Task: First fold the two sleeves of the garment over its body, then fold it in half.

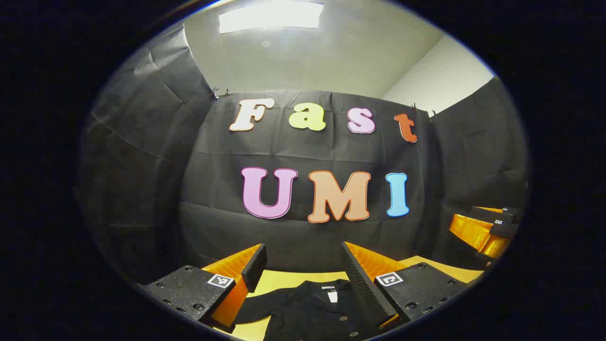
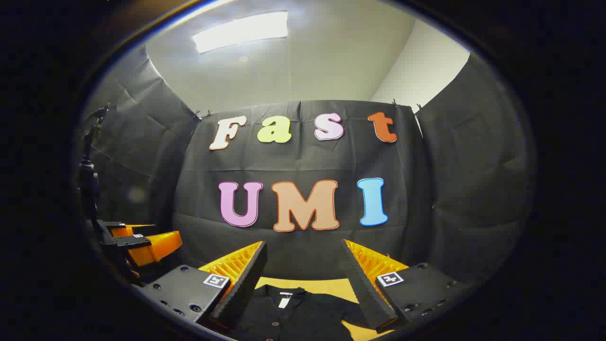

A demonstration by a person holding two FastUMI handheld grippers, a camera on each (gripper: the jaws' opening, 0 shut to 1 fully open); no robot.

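Observation:
A black buttoned shirt (image 1: 307,308) lies flat on the yellow table (image 1: 284,277), its collar and white label toward the booth wall. My left gripper (image 1: 303,265) hangs open above it, nothing between its fingers. In the right gripper view the same shirt (image 2: 293,312) lies below my right gripper (image 2: 303,270), which is open as well and holds nothing. One short sleeve spreads left in the left gripper view, the other spreads right in the right gripper view. The right gripper (image 1: 487,227) shows at the right edge of the left gripper view, and the left gripper (image 2: 137,241) at the left edge of the right gripper view.
The black cloth wall (image 1: 303,156) stands close behind the table's far edge and wraps round both sides. Bare yellow tabletop (image 2: 326,286) shows between the collar and the wall. A ceiling light (image 1: 270,16) glows overhead.

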